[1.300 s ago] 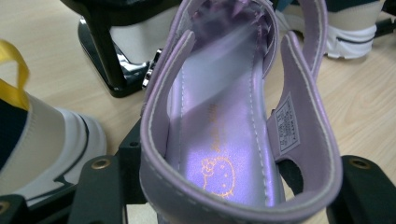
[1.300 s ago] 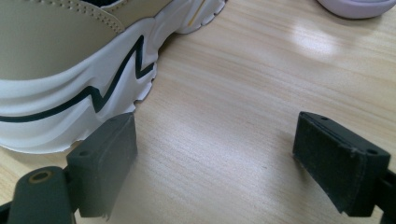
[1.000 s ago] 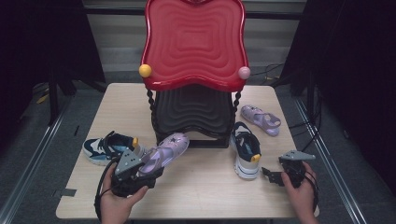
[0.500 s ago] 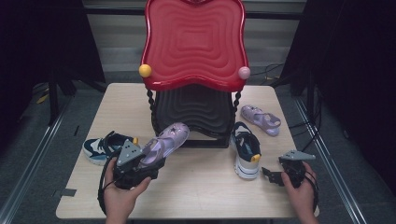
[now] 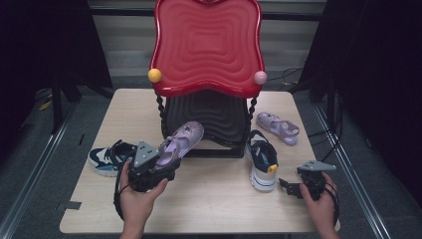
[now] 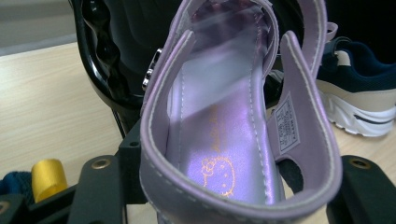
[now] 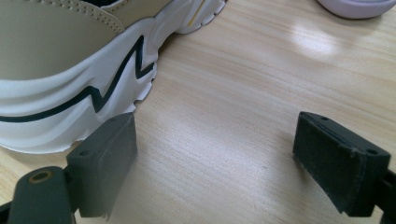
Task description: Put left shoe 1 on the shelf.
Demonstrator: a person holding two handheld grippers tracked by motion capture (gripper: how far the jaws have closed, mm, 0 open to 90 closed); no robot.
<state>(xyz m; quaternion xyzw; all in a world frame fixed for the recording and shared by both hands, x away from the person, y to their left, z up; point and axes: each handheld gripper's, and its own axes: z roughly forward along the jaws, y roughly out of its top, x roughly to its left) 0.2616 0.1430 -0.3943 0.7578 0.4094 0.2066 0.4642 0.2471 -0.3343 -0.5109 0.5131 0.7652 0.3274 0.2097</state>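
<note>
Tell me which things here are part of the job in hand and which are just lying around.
In the job:
- purple sandal, clamped at the heel in the left gripper
- two-tier shoe rack, which the sandal's toe points toward

Lying about:
- second purple sandal
- navy sneaker by the rack
- sneaker at left
- right gripper, open, resting on the table
</note>
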